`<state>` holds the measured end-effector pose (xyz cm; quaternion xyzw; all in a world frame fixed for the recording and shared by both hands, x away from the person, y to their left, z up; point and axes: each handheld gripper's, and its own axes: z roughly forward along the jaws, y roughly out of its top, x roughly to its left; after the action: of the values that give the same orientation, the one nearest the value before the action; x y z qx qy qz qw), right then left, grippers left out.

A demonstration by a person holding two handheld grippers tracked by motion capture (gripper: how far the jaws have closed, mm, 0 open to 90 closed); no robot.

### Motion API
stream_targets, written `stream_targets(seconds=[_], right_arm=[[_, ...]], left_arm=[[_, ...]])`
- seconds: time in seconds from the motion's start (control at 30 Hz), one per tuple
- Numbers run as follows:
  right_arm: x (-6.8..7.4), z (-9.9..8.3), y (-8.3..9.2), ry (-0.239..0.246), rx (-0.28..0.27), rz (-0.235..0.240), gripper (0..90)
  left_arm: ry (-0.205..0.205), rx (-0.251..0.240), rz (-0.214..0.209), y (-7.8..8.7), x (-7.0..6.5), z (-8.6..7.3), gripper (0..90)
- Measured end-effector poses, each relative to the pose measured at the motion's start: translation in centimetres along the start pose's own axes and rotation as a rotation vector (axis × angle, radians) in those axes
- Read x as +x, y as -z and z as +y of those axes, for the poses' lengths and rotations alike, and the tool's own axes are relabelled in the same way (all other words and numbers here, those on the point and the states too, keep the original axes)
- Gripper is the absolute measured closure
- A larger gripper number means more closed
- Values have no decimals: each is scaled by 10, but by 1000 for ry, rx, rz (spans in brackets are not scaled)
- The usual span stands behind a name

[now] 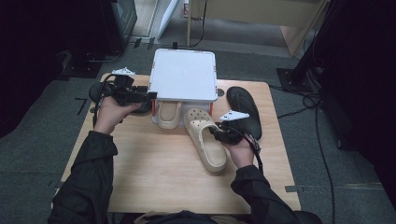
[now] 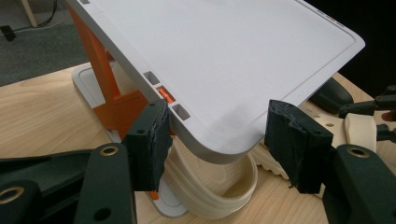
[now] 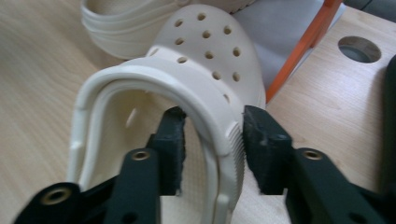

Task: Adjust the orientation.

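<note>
A white two-level rack (image 1: 184, 74) with orange struts (image 2: 107, 84) stands at the back middle of the table. One beige clog (image 1: 168, 114) lies under its top shelf (image 2: 233, 60). My left gripper (image 1: 148, 95) is at the rack's front left corner, jaws open wide on either side of that corner (image 2: 217, 140). A second beige clog (image 1: 205, 140) with holes lies on the table in front of the rack. My right gripper (image 1: 215, 133) straddles that clog's side wall (image 3: 212, 140), one pad (image 3: 170, 140) inside and one outside, open.
A black shoe (image 1: 245, 109) lies to the right of the rack, another black shoe (image 1: 100, 91) at the left behind my left hand. The table has a round hole (image 3: 359, 49) near the rack's right corner. Cables trail across the floor beyond the table's right edge.
</note>
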<state>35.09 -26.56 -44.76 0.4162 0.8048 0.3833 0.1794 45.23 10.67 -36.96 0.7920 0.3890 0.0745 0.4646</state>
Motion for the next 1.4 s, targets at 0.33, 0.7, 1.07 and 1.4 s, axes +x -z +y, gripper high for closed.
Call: stream_targets(seconds=[0.33,0.7,1.07,1.4], right_arm=[[-4,-18,39,-12,-18,90,596],[-5,-56,57,12,1,100,733],[-3,-75,61,31,64,93,753],[0,-88,61,36,134,118,761]], left_arm=[[3,0,-5,0,1,-1,407],[1,-4,-6,0,1,-1,406],[1,-3,-14,0,2,-1,402],[-2,-3,-12,-1,2,-1,399]])
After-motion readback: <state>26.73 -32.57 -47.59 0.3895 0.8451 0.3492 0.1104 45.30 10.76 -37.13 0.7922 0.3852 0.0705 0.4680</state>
